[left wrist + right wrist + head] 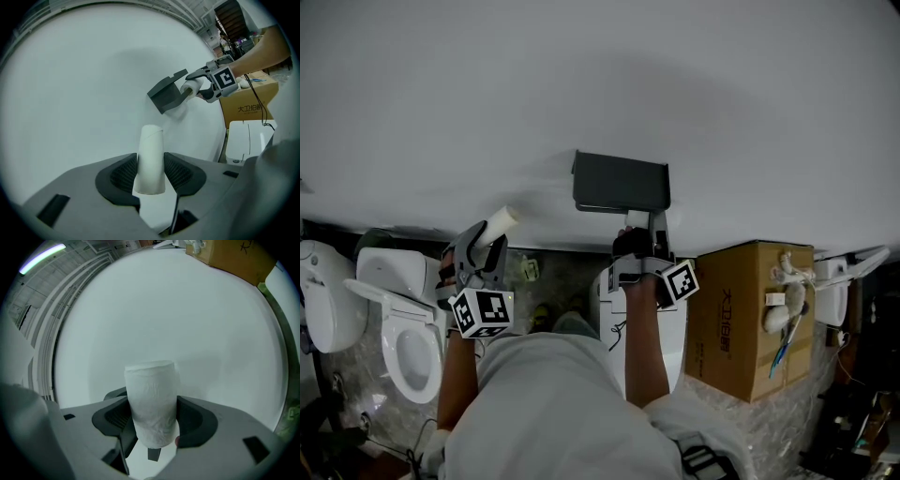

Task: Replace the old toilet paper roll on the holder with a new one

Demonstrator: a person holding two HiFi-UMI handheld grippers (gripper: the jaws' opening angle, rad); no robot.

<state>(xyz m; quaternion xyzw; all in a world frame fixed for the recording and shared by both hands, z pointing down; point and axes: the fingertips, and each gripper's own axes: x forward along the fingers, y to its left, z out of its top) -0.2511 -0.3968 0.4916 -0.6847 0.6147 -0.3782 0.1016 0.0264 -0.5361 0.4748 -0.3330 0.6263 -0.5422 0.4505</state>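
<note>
White wall (600,84) fills the upper half of the head view, and a dark grey holder (621,182) is fixed on it just right of centre. The right tongs (637,236) reach up to the holder's lower edge, their marker cube lower right of them. The left tongs (485,246) sit left of centre, well apart from the holder, gripping a slim pale old tube (502,221) that sticks out toward the upper right. A toilet (405,323) stands at the lower left and a cardboard box (748,323) at the right.

In the left gripper view, the left tongs (151,172) are closed on the old tube (151,157), which stands upright between the two pads with both pressing its sides. At the upper right, the right tongs (193,88) hold a white new roll (190,87) against the holder's (165,94) right end.

In the right gripper view, the right tongs (153,422) stand fairly wide but clamp the new roll (153,401), its wrinkled paper touching both pads, its top end facing the wall (154,315).
</note>
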